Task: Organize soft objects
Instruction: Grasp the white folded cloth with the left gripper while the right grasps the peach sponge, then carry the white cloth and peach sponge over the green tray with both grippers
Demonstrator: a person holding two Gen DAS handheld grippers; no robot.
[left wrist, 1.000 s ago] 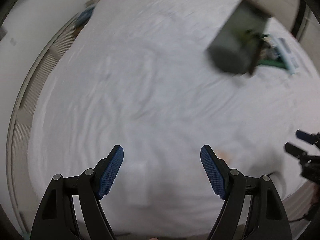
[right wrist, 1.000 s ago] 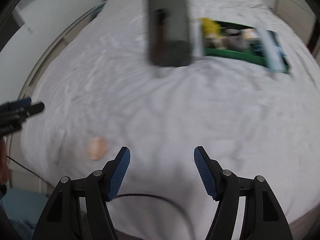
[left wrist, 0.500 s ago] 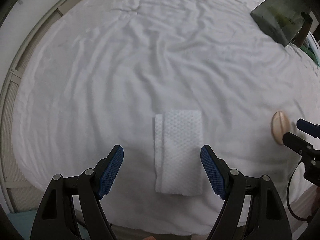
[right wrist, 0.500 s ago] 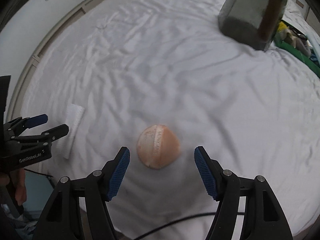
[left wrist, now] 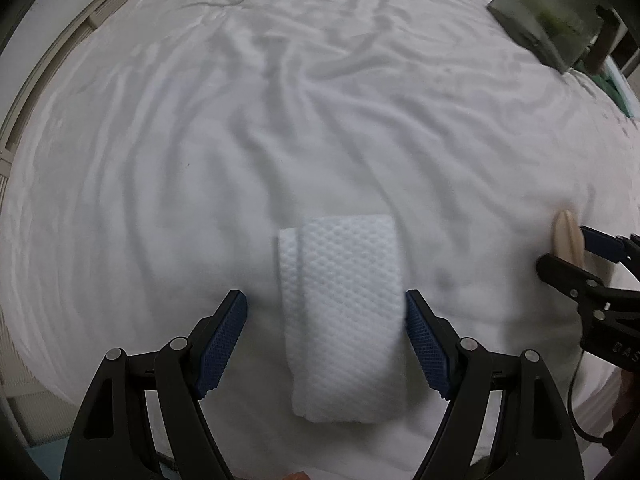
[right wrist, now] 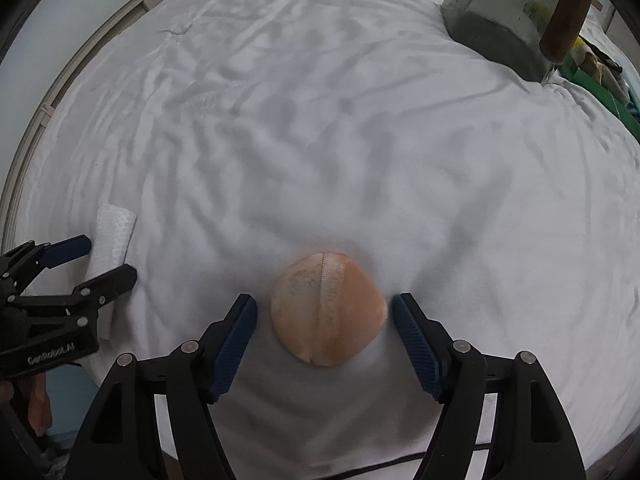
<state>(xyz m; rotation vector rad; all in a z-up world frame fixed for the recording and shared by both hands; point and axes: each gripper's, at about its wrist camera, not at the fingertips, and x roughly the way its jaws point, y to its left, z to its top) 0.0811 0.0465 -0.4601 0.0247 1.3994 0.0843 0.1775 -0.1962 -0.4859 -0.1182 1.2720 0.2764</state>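
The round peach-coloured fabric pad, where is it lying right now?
The round peach-coloured fabric pad lies on the wrinkled white bedsheet, between the open right gripper's blue fingers in the right wrist view, with the folded white textured cloth off to its left.

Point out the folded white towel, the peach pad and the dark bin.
folded white towel (left wrist: pixel 342 312): left wrist view, middle of its textured top face.
peach pad (right wrist: pixel 328 308): right wrist view, on the seam down its middle.
dark bin (right wrist: pixel 500 20): right wrist view, on its translucent side wall.
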